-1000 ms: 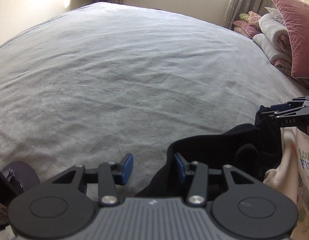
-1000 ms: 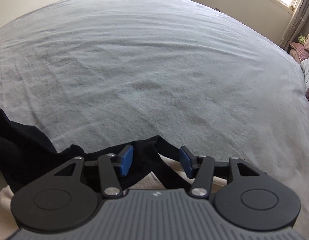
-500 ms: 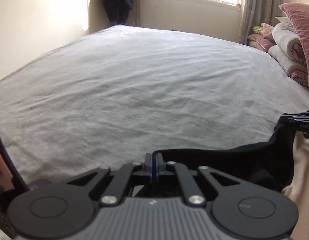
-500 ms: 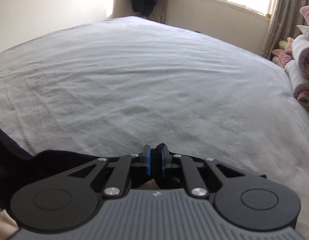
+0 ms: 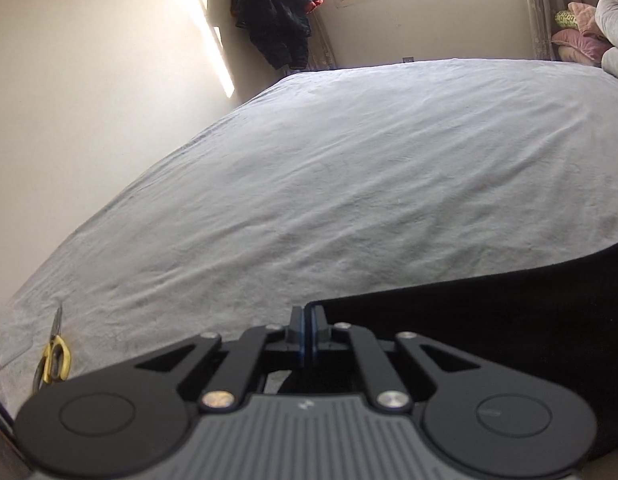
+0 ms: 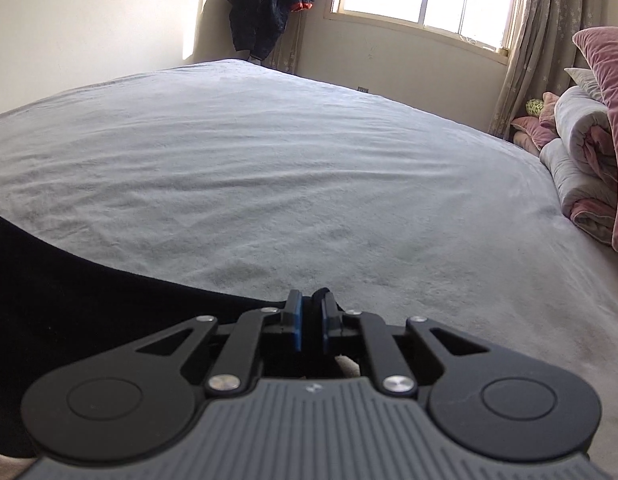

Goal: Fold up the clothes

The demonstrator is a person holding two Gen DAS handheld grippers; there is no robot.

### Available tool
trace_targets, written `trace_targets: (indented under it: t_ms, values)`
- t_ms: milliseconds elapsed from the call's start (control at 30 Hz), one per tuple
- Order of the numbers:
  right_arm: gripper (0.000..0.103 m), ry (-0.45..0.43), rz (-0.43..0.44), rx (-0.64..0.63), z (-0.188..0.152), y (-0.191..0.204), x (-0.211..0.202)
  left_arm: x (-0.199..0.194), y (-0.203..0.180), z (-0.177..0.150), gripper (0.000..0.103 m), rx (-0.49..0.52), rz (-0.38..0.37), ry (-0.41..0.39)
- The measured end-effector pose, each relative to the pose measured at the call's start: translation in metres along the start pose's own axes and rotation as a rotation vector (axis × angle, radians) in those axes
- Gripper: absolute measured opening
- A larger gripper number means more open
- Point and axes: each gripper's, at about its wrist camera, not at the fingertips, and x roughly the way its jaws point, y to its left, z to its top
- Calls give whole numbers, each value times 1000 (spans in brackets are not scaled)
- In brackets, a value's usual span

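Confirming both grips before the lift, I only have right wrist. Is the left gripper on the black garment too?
Observer: Yes, the left gripper is shut on a corner of the black garment.
Operator: Anything lying on the bed on that side?
Observer: Yellow-handled scissors lie on the bed cover, left of that gripper and apart from the garment.
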Motion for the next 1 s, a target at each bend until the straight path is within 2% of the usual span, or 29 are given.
trace_targets:
  t_ms: [233, 300, 333, 367, 400, 467, 633, 800, 900, 1000]
  values:
    - [14, 24, -29, 5, -3, 2, 2, 41, -15, -14, 4, 44, 14, 111]
    - [26, 29, -38, 6, -4, 3, 2, 40, -22, -17, 7, 78, 26, 98]
    - [38, 25, -49, 10, -3, 2, 0, 37, -24, -16, 11, 87, 25, 92]
    - [45, 17, -60, 16, -2, -2, -6, 33, -25, -15, 22, 89, 16, 91]
    - [46, 13, -67, 20, -1, -7, -13, 30, -25, -13, 36, 90, 6, 90]
    - [46, 12, -80, 29, 0, -20, -26, 19, -24, -8, 45, 72, -41, 86]
    - [46, 51, -138, 50, -12, -69, -59, -9, -28, 6, 51, 35, -138, 50]
    - [46, 77, -205, 149, -37, -129, -89, -24, -48, 17, 56, -1, -334, 56]
    - [46, 89, -211, 239, -53, -160, -99, -25, -71, 20, 56, 11, -420, 68]
    - [46, 116, -157, 324, -68, -182, -102, -27, -95, 21, 55, 17, -502, 74]
